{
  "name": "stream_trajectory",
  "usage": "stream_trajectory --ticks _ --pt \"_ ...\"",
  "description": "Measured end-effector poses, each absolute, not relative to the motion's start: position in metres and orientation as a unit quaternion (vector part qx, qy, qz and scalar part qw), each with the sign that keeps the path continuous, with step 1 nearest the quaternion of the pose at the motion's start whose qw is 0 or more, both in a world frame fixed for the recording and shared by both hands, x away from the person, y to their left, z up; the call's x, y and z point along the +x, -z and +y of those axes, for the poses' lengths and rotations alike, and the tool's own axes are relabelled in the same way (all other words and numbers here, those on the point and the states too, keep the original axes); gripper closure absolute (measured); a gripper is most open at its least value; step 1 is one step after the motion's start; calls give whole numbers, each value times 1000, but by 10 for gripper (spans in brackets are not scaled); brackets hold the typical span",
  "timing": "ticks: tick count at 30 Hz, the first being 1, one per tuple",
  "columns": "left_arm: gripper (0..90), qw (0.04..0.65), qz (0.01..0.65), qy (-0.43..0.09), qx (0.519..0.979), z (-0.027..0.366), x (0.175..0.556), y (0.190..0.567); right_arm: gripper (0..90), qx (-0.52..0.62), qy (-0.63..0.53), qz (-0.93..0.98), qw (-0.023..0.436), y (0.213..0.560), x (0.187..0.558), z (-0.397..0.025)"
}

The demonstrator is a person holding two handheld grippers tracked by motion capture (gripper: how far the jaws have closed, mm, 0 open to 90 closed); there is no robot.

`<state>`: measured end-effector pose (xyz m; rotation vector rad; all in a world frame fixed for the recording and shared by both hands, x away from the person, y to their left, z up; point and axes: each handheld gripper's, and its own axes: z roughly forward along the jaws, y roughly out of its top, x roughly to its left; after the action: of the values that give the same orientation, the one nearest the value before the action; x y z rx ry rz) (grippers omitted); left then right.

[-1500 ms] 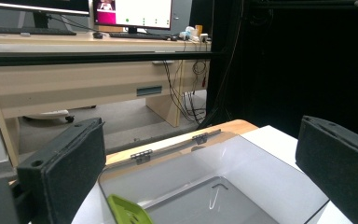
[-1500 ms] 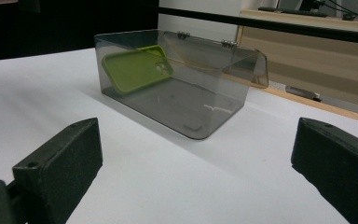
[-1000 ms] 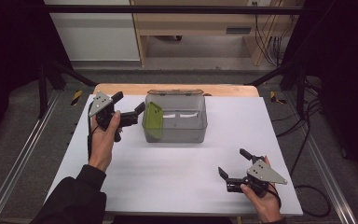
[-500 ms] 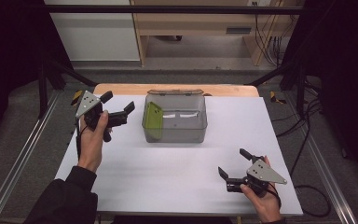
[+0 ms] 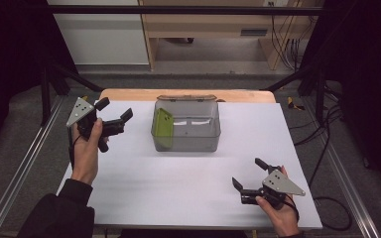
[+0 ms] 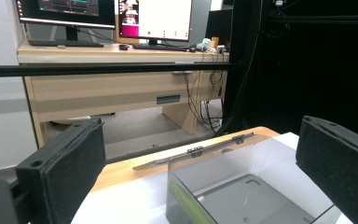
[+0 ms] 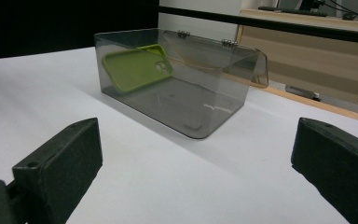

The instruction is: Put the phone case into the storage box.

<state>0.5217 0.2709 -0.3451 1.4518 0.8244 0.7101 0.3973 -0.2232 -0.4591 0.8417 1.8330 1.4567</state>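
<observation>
Two tools spread, green case [image 7: 137,68], unlabelled box [image 5: 186,130]

Right gripper [image 7: 193,186]: jaws spread wide, nothing between them, black pads at 8 and 4 o'clock. White table [image 7: 46,88] below. At 12 o'clock, well beyond the jaws, a clear smoky box [image 7: 205,100], its hinged lid [image 7: 256,65] folded back. Green phone case [image 7: 137,67] leans tilted inside against the wall toward 10 o'clock. Wooden desk [image 7: 317,56] at 2 o'clock, behind a black bar [image 7: 279,25].
</observation>
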Motion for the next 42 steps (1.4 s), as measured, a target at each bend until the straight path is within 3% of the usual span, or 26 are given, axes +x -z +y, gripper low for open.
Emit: stream_trajectory --ticks 20,42 --pt "13 613 352 -317 633 302 502 353 22 321 -553 698 323 459 397 -223" --pt "9 618 329 -316 640 305 478 364 22 320 -552 699 323 459 397 -223"
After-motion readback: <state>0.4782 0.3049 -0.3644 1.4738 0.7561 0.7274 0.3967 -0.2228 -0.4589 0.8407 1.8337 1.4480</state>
